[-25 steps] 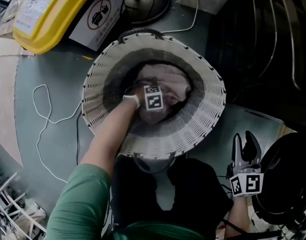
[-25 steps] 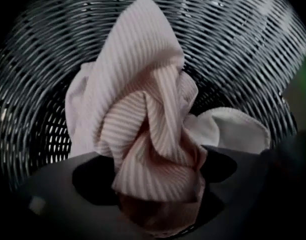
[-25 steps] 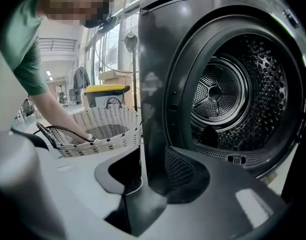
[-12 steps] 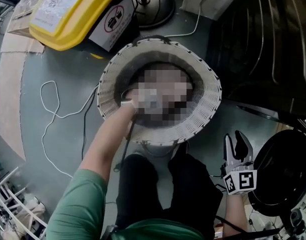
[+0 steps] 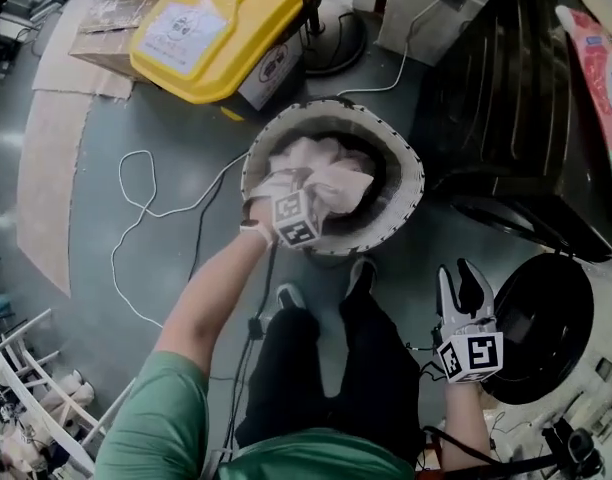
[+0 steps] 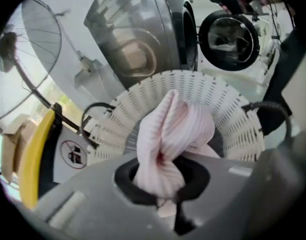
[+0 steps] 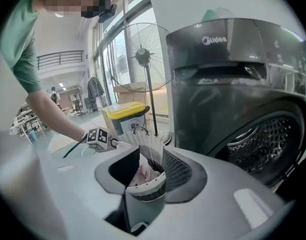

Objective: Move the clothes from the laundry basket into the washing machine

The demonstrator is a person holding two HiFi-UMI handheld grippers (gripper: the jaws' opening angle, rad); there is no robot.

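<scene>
A person in a green sleeve (image 5: 156,408) stands at a white woven laundry basket (image 5: 401,203) on a grey floor (image 5: 136,118). The left gripper (image 5: 308,190) hangs over the basket's middle, its jaws clamped tight on a bunched pale pink ribbed garment (image 6: 175,134) that stands up out of the basket. The rest of the pale clothes (image 5: 331,168) lie inside the basket, below the raised bunch. The right gripper (image 5: 458,280) is held just off the basket's near right side, well apart from the clothes, with its jaws partly open and gripping nothing. A dark grey machine (image 5: 506,108) stands to the basket's right, with a white front-loading washing machine (image 5: 591,298) beside it, nearer the person. A yellow-lidded bin (image 5: 211,28) sits just beyond the basket's far left rim, and a white cable (image 5: 136,208) loops across the floor to the basket's left.
</scene>
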